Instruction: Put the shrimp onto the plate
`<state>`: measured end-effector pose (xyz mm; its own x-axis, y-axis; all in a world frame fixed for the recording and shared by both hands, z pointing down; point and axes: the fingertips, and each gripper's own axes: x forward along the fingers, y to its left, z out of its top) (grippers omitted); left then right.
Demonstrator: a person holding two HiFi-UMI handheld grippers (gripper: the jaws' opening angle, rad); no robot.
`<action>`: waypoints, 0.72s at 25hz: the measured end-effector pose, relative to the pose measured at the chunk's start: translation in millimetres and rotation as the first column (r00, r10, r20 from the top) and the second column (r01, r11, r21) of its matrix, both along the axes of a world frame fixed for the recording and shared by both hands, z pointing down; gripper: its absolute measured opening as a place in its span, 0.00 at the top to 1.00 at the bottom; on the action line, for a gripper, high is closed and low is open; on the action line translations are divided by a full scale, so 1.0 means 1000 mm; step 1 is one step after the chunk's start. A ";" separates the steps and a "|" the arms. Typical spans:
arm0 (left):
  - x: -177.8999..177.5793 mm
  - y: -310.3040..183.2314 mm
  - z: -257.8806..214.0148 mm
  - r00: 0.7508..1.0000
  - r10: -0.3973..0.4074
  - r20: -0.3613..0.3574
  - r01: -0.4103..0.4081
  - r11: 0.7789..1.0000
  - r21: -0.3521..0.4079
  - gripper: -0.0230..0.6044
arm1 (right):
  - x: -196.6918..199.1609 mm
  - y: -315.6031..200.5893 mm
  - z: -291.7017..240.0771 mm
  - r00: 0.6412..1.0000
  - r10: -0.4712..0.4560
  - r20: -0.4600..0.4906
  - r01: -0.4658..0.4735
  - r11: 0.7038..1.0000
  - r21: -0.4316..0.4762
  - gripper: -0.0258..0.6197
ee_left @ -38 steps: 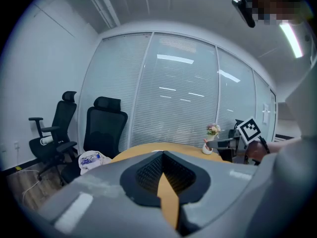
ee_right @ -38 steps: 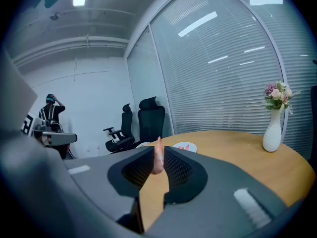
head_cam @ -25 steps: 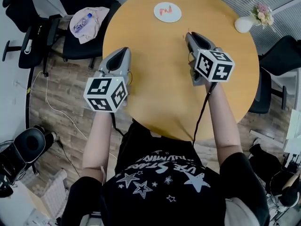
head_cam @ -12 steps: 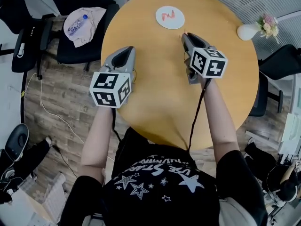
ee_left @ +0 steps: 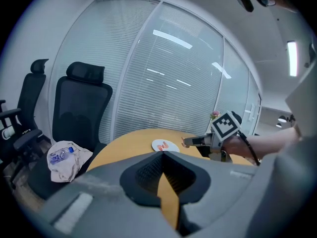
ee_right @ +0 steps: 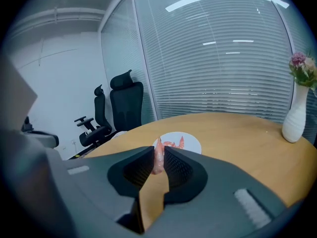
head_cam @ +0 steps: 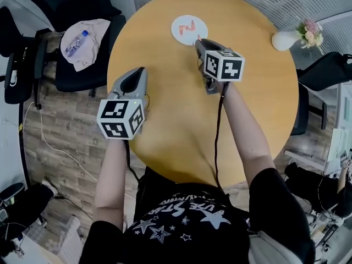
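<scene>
item 1: right gripper (head_cam: 198, 40), clenched on one pink shrimp (ee_right: 158, 160), which stands upright between the pads. the jaw tips hang over the plate's 5 o'clock rim.
item 2: left gripper (head_cam: 139, 71), jaws pressed together with nothing between them, at the table's 9 o'clock edge, well apart from the plate.
item 3: white plate (head_cam: 180, 35), at 12 o'clock on the round wooden table (head_cam: 176, 114), carrying plated shrimp (head_cam: 188, 25).
item 4: white vase (head_cam: 281, 39) with flowers, at the table's 2 o'clock edge.
item 5: cloth (head_cam: 88, 33) and bottle (head_cam: 73, 42) on a chair, off the table at 10 o'clock.
</scene>
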<state>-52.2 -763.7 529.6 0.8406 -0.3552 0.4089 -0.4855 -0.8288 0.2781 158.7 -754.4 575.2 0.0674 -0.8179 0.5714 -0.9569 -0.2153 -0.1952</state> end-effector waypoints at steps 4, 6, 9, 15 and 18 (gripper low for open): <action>0.009 -0.003 0.013 1.000 0.011 0.010 -0.010 1.000 -0.015 0.96 | 0.014 -0.015 0.021 1.000 0.008 -0.026 -0.010 0.999 -0.049 0.86; 0.010 -0.005 0.019 1.000 0.024 0.017 -0.023 0.999 -0.022 0.96 | 0.020 -0.021 0.031 0.998 0.026 -0.052 -0.030 0.997 -0.074 0.86; 0.007 -0.009 0.027 0.999 0.013 0.035 -0.012 0.999 -0.030 0.96 | 0.022 -0.034 0.046 0.997 0.006 -0.073 -0.014 0.994 -0.106 0.86; 0.016 -0.008 0.037 0.999 0.023 0.048 -0.021 0.999 -0.043 0.96 | 0.031 -0.040 0.071 0.999 -0.021 -0.033 0.015 0.986 -0.163 0.86; 0.021 -0.006 0.040 0.998 0.030 0.047 -0.028 0.999 -0.043 0.96 | 0.034 -0.043 0.082 0.999 -0.030 -0.025 0.024 0.979 -0.205 0.86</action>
